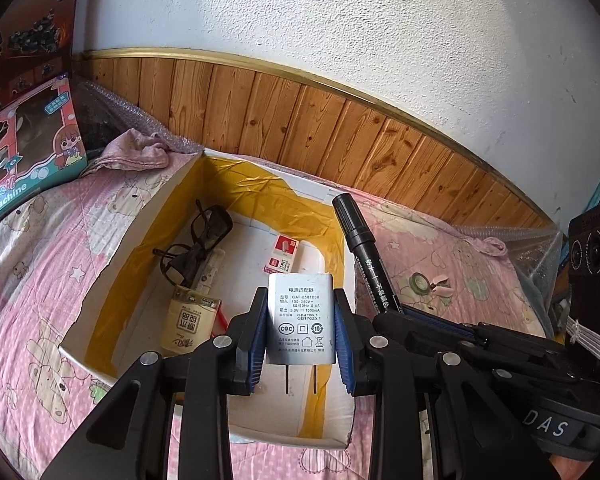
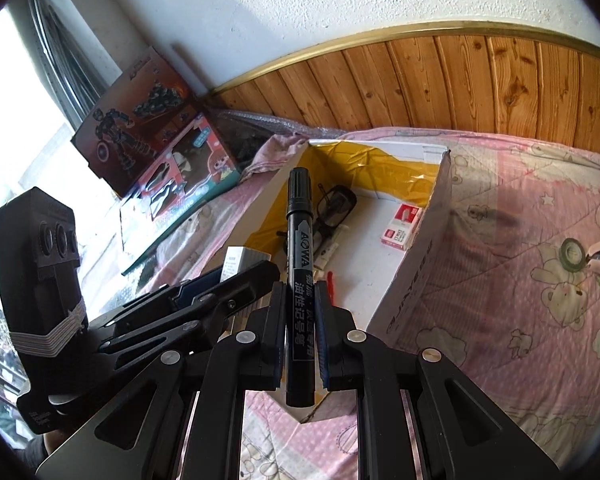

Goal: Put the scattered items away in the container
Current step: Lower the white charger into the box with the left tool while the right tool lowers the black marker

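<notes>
Power adapter [image 1: 301, 317] pinched by left gripper [image 1: 301, 344] over cardboard box [image 1: 112, 240] – rigid, light, slick sides, so grip flat faces. Right gripper [image 2: 302, 334] clamps marker pen [image 2: 299, 276] mid-barrel – stiff, may roll.

Right gripper [image 2: 299, 312] clamps black marker [image 2: 299, 264] upright over open cardboard box [image 2: 416, 256] holding glasses [image 2: 334, 210] and staple box [image 2: 402, 226]; left gripper [image 2: 236, 276] grips white adapter [image 2: 240, 261] alongside.
</notes>
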Demonstrator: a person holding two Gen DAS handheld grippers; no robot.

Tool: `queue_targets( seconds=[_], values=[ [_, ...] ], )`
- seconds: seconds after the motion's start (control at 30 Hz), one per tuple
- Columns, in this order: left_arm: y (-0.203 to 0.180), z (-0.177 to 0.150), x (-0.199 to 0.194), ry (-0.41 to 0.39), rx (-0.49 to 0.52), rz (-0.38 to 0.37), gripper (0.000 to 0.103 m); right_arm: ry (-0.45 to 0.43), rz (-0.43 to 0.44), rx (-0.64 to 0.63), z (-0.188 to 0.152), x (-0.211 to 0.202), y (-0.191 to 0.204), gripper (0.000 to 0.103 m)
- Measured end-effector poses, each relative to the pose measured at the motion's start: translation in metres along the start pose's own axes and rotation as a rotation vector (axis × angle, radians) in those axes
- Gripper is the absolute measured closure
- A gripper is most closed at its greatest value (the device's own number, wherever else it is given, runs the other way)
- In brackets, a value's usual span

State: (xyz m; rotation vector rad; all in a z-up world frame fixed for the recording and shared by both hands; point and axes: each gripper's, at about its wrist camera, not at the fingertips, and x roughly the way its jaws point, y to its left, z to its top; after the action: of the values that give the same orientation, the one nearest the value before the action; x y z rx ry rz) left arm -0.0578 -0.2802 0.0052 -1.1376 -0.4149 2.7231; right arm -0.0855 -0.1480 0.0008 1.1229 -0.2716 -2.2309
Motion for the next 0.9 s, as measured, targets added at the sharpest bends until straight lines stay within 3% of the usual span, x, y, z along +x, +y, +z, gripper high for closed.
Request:
queue_targets(
  seconds=[0.6, 0.9],
  values=[
    [-0.003, -0.009, 0.05, 0.098, -0.029, -0.022, 0.072, 0.051, 0.024, 0.04, 0.057, 0.061, -0.028, 0.089],
    [-0.002, -0.016, 0.07, 0.151, -0.028, -0.016, 0.072, 0.128, 0.007, 0.088, 0.072, 0.103, -0.048, 0.089]
  ],
)
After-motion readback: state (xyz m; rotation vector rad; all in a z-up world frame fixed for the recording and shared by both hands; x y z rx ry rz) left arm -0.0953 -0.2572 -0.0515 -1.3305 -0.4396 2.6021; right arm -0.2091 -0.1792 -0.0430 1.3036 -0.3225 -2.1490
